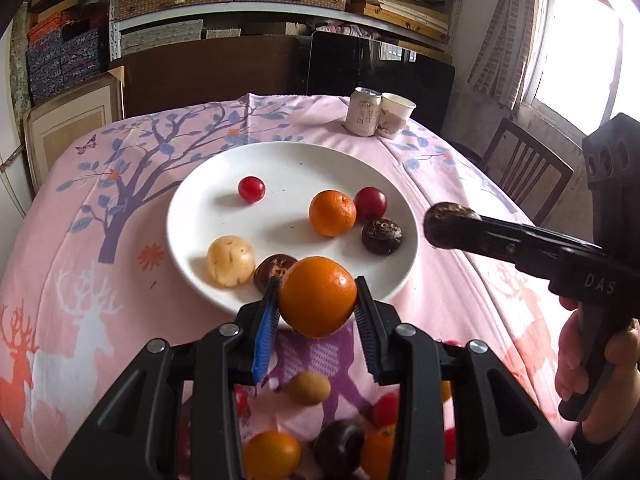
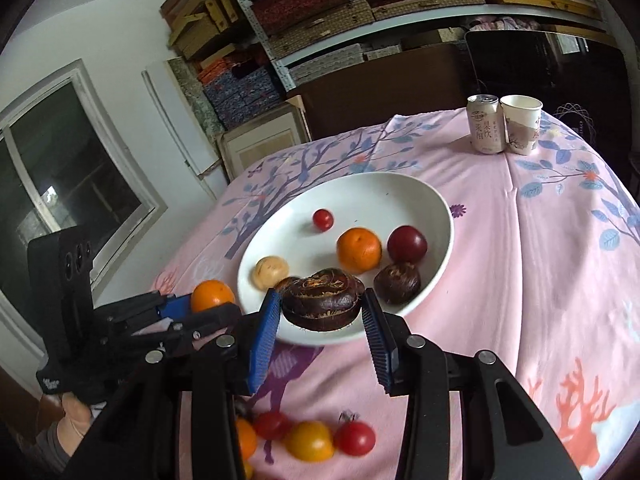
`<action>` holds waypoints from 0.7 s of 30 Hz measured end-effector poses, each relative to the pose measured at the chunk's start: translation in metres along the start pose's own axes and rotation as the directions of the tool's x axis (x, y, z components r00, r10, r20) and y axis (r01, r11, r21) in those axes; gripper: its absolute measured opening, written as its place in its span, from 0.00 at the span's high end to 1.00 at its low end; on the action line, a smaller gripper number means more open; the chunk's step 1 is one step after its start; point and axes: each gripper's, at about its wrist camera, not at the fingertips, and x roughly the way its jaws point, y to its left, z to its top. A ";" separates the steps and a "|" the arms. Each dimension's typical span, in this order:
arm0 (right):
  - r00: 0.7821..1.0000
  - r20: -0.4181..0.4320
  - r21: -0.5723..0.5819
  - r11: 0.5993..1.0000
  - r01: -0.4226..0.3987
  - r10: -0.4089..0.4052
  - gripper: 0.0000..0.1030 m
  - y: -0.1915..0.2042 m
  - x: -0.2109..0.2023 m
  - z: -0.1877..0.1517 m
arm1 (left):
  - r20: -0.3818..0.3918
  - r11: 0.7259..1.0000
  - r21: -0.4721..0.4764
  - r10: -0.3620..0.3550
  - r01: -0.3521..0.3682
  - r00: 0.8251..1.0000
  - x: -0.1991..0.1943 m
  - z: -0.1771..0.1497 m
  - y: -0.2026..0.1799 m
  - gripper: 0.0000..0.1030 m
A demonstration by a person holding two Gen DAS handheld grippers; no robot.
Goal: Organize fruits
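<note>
Two carries: both grippers approach the white plate (image 1: 200,184) at once, each with a fruit.
Plate's left half: one small red fruit (image 1: 251,189) and one pale yellow fruit (image 1: 231,261), with bare white room between them.
Left gripper (image 1: 316,300): jaws clamped on an orange (image 1: 317,297), held just at the plate's near rim, so the plate lies straight ahead of the jaws.
Under the left gripper: several loose fruits (image 1: 309,389) lie on the pink cloth (image 1: 100,320), not yet sorted.
Plate's right half: an orange fruit (image 1: 332,213), a dark red one (image 1: 370,203) and a dark brown one (image 1: 382,236) sit touching in a cluster.
Right gripper (image 2: 320,306): jaws closed on a flat dark brown fruit (image 2: 322,304), its broad side lying across the pads, near the plate's right rim in the left wrist view.
Nearer hand: by my reading, the left; its fruit already overlaps the near rim.
Edges: the near rim is low; the open centre looks the safest landing.
Far corner: a can (image 1: 366,112) and paper cup (image 1: 394,114) stand well apart from the plate.
</note>
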 end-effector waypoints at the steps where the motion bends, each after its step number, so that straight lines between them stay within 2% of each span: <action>1: 1.000 -0.006 0.019 1.000 0.001 -0.001 0.59 -0.005 0.009 0.007 | -0.013 1.000 0.002 -0.002 0.002 1.000 0.009 0.004 -0.001 0.66; 3: 1.000 -0.014 0.053 0.999 -0.011 0.011 0.55 -0.011 0.022 0.016 | -0.041 1.000 0.006 -0.002 0.002 0.999 0.027 0.010 -0.004 0.65; 4: 1.000 -0.008 0.065 0.998 -0.006 0.006 0.51 -0.013 0.023 0.018 | -0.058 1.000 0.004 -0.001 0.001 0.998 0.034 0.010 -0.004 0.62; 5: 1.000 -0.003 0.074 0.997 -0.004 0.005 0.45 -0.015 0.024 0.019 | -0.074 1.000 -0.004 0.000 0.000 0.997 0.038 0.009 -0.002 0.57; 6: 1.000 0.009 0.077 0.997 -0.006 0.006 0.45 -0.016 0.022 0.017 | -0.073 1.000 -0.012 0.001 -0.002 0.997 0.038 0.007 0.000 0.46; 7: 1.000 0.013 0.069 0.998 -0.007 0.006 0.45 -0.015 0.019 0.014 | -0.057 1.000 -0.013 0.004 -0.004 0.998 0.032 0.005 0.001 0.39; 9: 1.000 0.017 0.057 0.998 0.001 -0.002 0.45 -0.016 0.015 0.007 | -0.026 1.000 -0.001 0.019 -0.019 0.999 0.019 -0.001 0.003 0.35; 12: 1.000 0.018 0.068 0.998 -0.017 0.015 0.44 -0.020 0.002 -0.014 | -0.002 1.000 0.014 0.005 -0.005 1.000 -0.009 -0.019 0.006 0.34; 17: 0.999 -0.033 0.046 0.999 -0.012 0.014 0.44 -0.021 -0.022 -0.068 | -0.023 0.997 0.073 0.028 -0.026 0.999 -0.048 -0.076 0.006 0.34; 21: 0.993 -0.116 -0.080 0.997 -0.022 0.012 0.44 0.001 -0.035 -0.104 | -0.063 0.995 0.092 0.036 -0.030 0.997 -0.066 -0.118 0.008 0.34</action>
